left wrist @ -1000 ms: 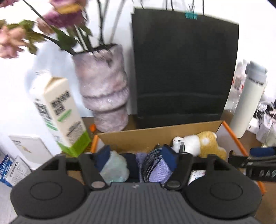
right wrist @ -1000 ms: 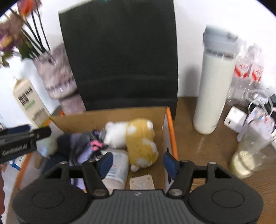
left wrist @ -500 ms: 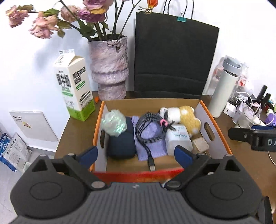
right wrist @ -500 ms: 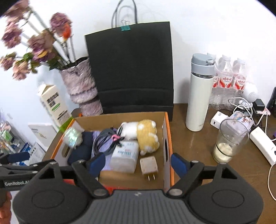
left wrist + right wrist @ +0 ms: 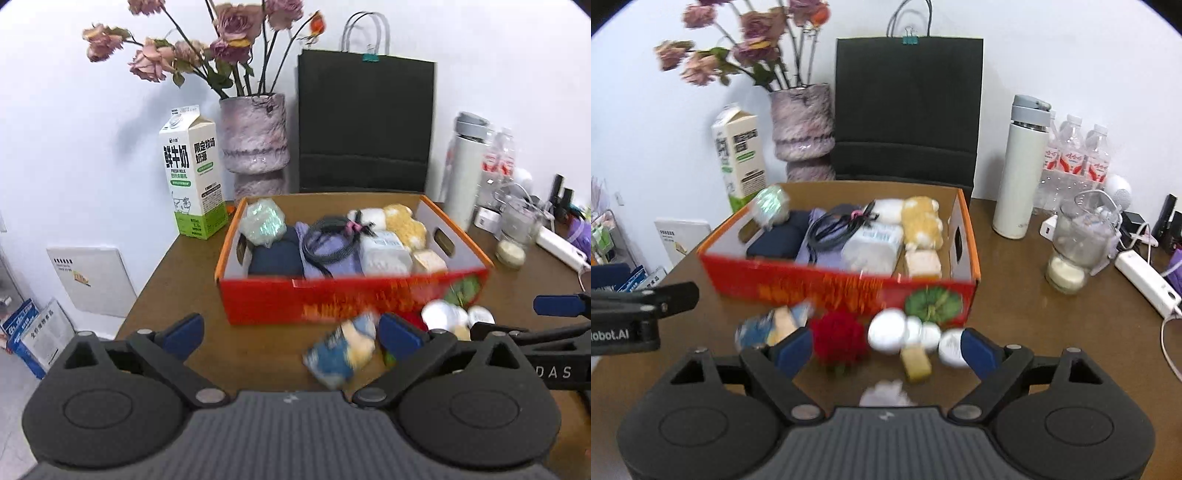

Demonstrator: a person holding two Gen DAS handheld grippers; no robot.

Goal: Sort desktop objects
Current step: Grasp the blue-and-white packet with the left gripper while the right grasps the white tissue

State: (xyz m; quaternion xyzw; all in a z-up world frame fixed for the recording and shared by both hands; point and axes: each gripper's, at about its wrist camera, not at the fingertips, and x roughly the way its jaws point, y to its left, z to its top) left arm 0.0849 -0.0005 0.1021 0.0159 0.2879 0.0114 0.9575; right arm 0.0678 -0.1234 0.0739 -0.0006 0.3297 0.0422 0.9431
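An orange cardboard box (image 5: 332, 299) (image 5: 827, 284) stands on the brown desk, holding a plush toy (image 5: 919, 221), a black cable (image 5: 838, 225), a dark pouch (image 5: 275, 256) and a white packet (image 5: 873, 245). In front of it lie a blue snack packet (image 5: 341, 350) (image 5: 768, 328), a red rose (image 5: 840, 338), white round items (image 5: 890, 330) and a small yellow block (image 5: 916, 363). My left gripper (image 5: 291, 334) is open and empty above the desk, just left of the snack packet. My right gripper (image 5: 886, 349) is open and empty, its fingers either side of the rose and white items.
A milk carton (image 5: 192, 184), a vase of flowers (image 5: 255, 144) and a black paper bag (image 5: 365, 122) stand behind the box. A white flask (image 5: 1019, 166), water bottles (image 5: 1075, 158), a glass jar (image 5: 1075, 247) and a power strip (image 5: 1145, 277) are at the right.
Both grippers have pulled back and up from the box and opened wide. The loose objects in front of the box have come into view.
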